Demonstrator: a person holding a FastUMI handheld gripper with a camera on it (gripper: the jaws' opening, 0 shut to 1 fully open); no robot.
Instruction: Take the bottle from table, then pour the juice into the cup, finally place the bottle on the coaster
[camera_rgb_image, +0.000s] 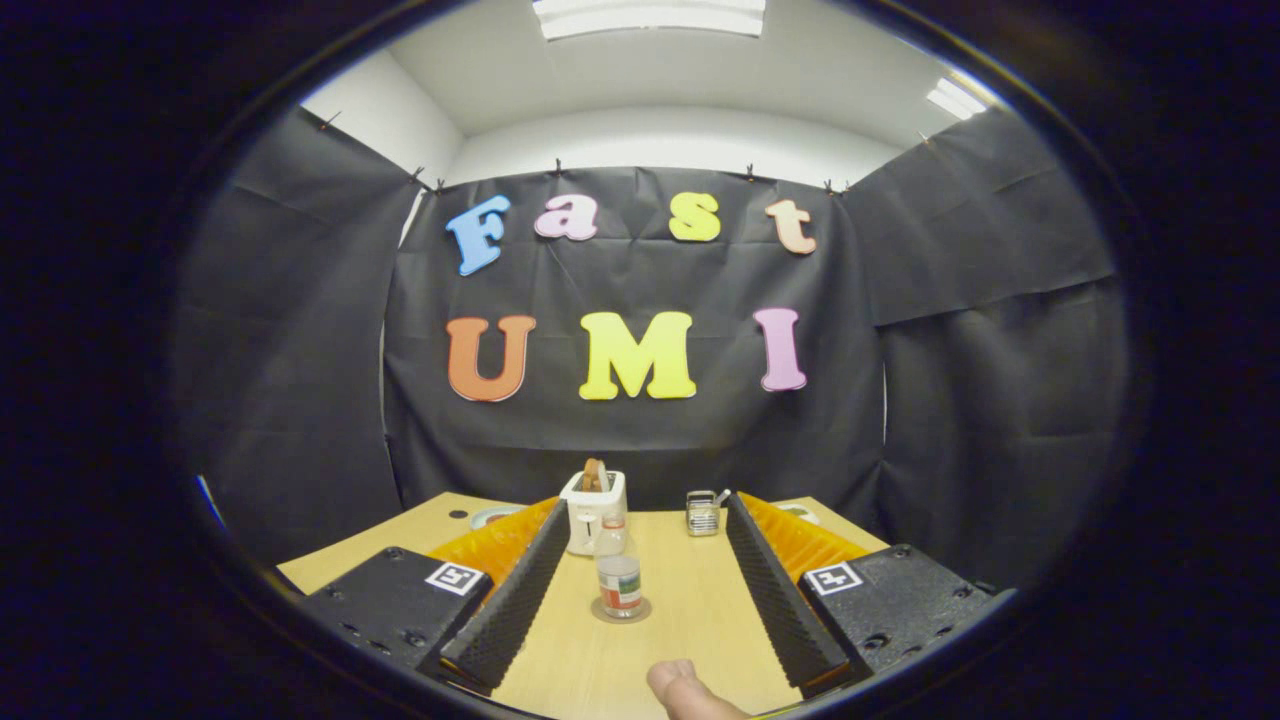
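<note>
**Count of things on the table**

One bottle (618, 575) stands upright on one round coaster (621, 610), midway between the spread fingers. One white toaster (592, 510) stands far behind it, with toast in its slot. One small metal rack (703, 513) sits far right of the toaster. One gripper (640, 600), its two fingers wide apart. One fingertip of a person (680, 688) shows nearest. One wooden table (690, 620).

bottle (619, 575) on coaster (621, 610), between tongs (640, 590) fingers | toaster (592, 510) just behind bottle
</note>
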